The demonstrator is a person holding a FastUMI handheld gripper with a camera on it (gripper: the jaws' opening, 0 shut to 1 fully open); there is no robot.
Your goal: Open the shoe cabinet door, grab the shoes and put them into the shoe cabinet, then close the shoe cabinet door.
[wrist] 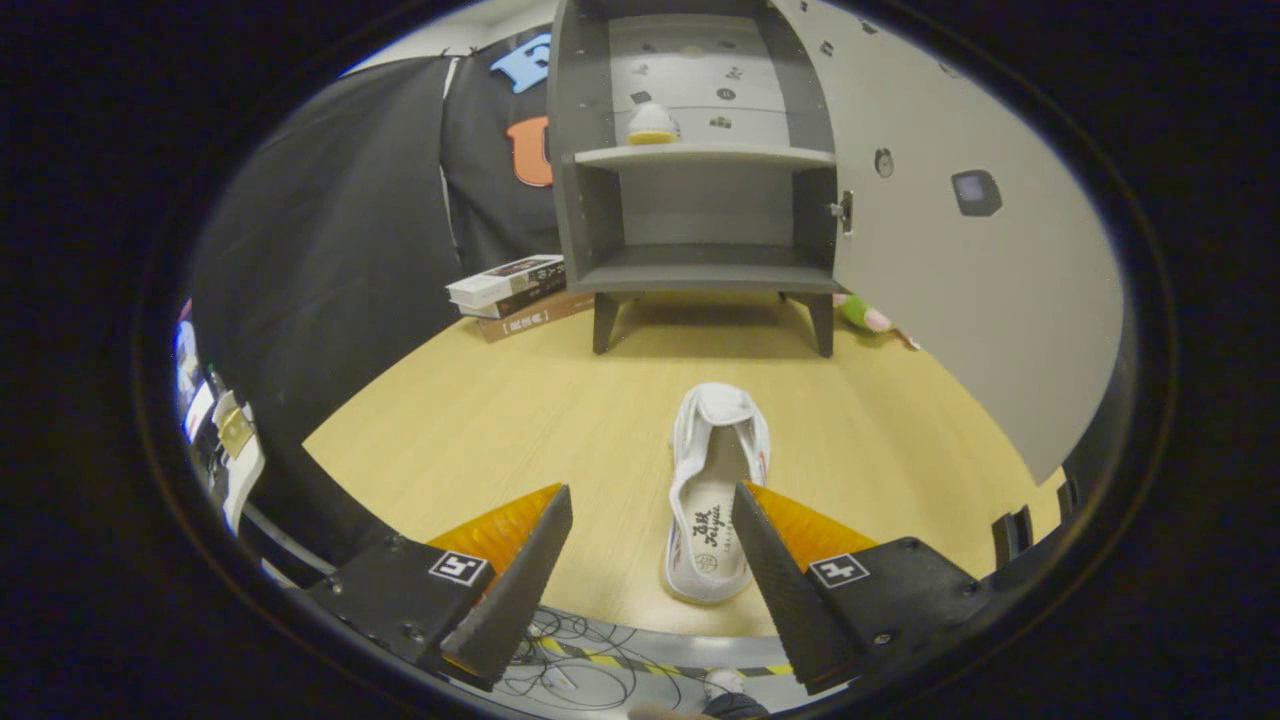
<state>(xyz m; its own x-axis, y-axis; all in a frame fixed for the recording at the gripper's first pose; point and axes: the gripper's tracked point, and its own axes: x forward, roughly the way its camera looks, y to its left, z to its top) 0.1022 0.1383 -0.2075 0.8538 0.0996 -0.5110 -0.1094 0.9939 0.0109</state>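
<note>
A white shoe (714, 490) lies on the wooden table (480, 430), heel toward me and toe pointing at the cabinet. My gripper (652, 502) is open above the table, and the shoe's heel lies between the fingers, close to the right one. Neither finger touches it. Beyond the shoe stands the grey shoe cabinet (700, 170) with two shelves. Its door (960, 240) is swung wide open to the right. A small white and yellow object (651, 124) sits on the upper shelf; the lower shelf is bare.
A stack of books (515, 295) lies left of the cabinet's legs. A green and pink toy (868, 316) peeks out behind the open door. Cables (590, 670) lie on the floor below the table's near edge.
</note>
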